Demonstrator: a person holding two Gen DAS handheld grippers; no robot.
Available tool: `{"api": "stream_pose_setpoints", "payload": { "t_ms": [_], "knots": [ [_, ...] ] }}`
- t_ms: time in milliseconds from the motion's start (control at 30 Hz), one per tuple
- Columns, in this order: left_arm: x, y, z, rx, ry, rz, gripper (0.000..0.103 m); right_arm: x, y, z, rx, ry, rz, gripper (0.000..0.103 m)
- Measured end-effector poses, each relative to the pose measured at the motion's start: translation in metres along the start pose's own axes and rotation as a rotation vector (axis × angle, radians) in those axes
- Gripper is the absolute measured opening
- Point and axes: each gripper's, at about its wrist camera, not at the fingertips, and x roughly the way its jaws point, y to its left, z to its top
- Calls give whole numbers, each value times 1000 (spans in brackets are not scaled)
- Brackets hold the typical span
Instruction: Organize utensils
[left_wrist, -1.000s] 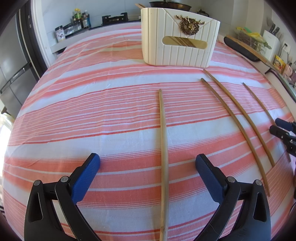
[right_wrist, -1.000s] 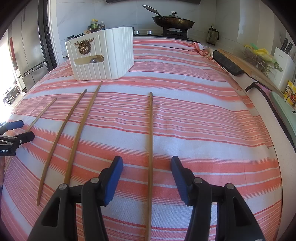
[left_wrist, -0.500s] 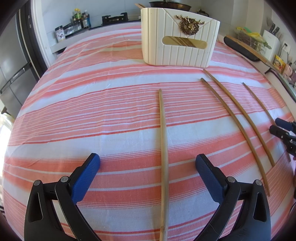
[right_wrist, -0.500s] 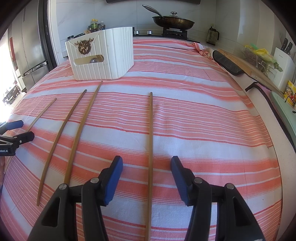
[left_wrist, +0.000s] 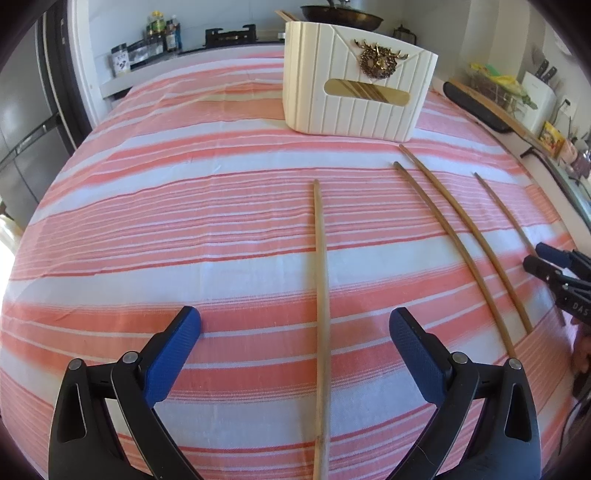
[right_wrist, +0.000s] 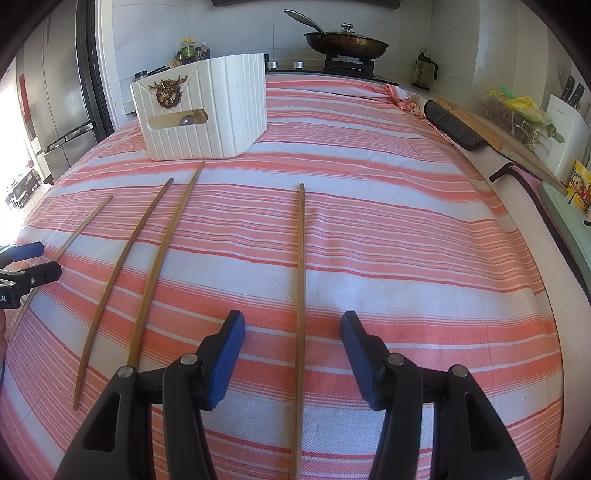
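left gripper (left_wrist: 295, 325): jaws spread, empty, straddling a long thin bamboo chopstick (left_wrist: 320, 295) | right gripper (right_wrist: 293, 328): spread, empty, straddling another chopstick (right_wrist: 301, 280) | both sticks lie on striped cloth (right_wrist: 406, 240), pointing lengthwise toward white ribbed holder box (left_wrist: 354, 99) ahead

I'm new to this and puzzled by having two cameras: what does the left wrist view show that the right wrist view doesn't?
Only the left wrist view shows the right gripper, open at its right edge, and a jar on the far ledge. Only the right wrist view shows the left gripper, open at its left edge, a green board and a silvery round thing inside the white caddy. Both show four chopsticks on the striped cloth, with the caddy behind them.
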Motion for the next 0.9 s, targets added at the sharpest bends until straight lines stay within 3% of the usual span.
{"api": "stream_pose_setpoints", "payload": {
  "t_ms": [567,767,900],
  "knots": [
    [-12,8,6,-32,20,-65,102,-1,-2,0,12,6,16,56],
    [-21,36,20,-81,36,-134,102,-7,-16,5,47,134,110,56],
    [-5,24,27,-26,86,-119,101,-1,-21,14,24,191,137,56]
  ]
}}
